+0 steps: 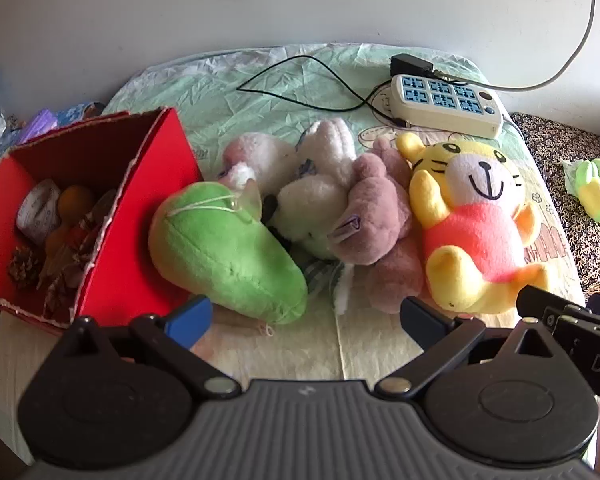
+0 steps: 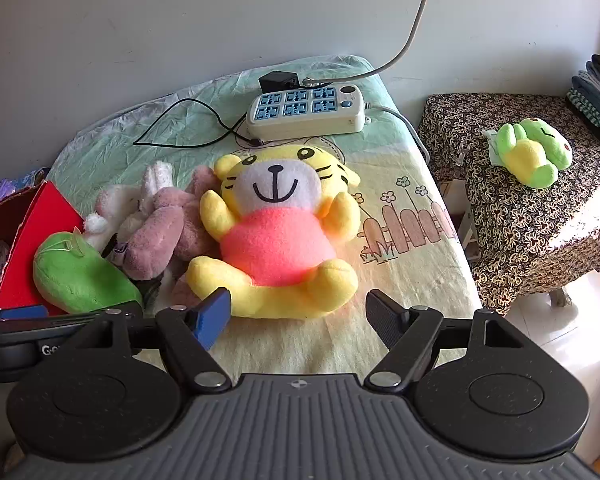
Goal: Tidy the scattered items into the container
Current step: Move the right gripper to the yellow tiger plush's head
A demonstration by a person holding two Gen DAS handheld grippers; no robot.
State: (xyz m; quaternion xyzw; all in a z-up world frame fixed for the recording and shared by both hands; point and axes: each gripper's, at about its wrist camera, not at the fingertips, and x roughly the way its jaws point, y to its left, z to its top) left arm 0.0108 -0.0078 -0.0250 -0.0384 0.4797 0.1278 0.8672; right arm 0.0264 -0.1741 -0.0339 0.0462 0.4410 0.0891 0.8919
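Approaching step: both jaws held wide and empty; yellow tiger plush (image 2: 276,240) is to be grasped next, then moved to red box (image 1: 140,208).

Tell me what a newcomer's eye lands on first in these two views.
First the yellow tiger plush in its pink shirt, lying face up on the table just ahead of the open right gripper. Next the heap beside it: a green plush, a white one and a mauve one, pressed against the red box at the left. A smaller green frog plush lies apart on the patterned cloth at the right.
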